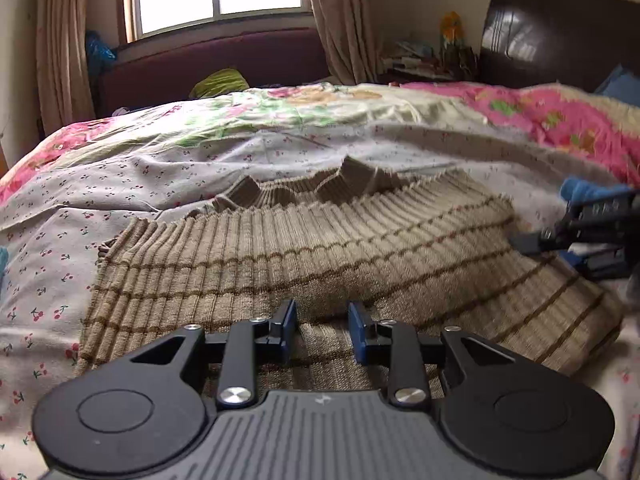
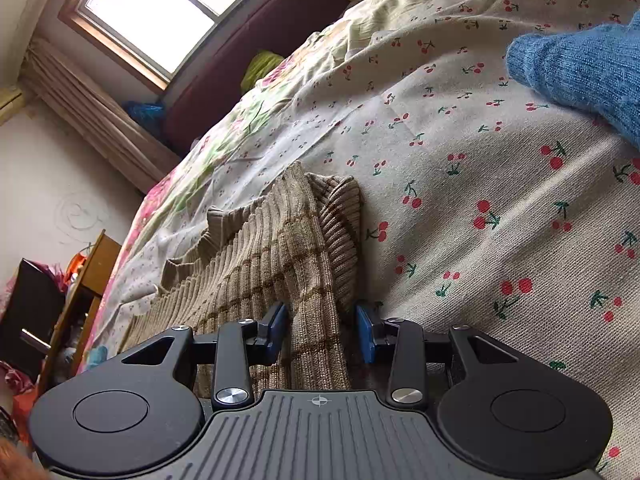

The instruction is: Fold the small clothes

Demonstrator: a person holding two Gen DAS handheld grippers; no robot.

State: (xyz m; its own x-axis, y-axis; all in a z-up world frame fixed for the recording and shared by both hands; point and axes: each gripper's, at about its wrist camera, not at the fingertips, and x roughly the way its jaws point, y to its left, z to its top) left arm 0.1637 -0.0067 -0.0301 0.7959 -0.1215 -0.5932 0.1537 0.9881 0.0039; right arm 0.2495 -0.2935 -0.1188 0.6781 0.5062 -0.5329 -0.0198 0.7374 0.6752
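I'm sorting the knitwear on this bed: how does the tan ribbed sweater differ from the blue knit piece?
The tan ribbed sweater has thin brown stripes; the blue knit piece is plain blue. The sweater lies in front of both grippers, while the blue piece lies off to the side, only partly in view. Both rest on the cherry-print sheet.

No words, brand names or numbers can be read anywhere; only a small crosshair mark [image 2: 319, 401] sits on the right hand-held gripper's ribbed body.
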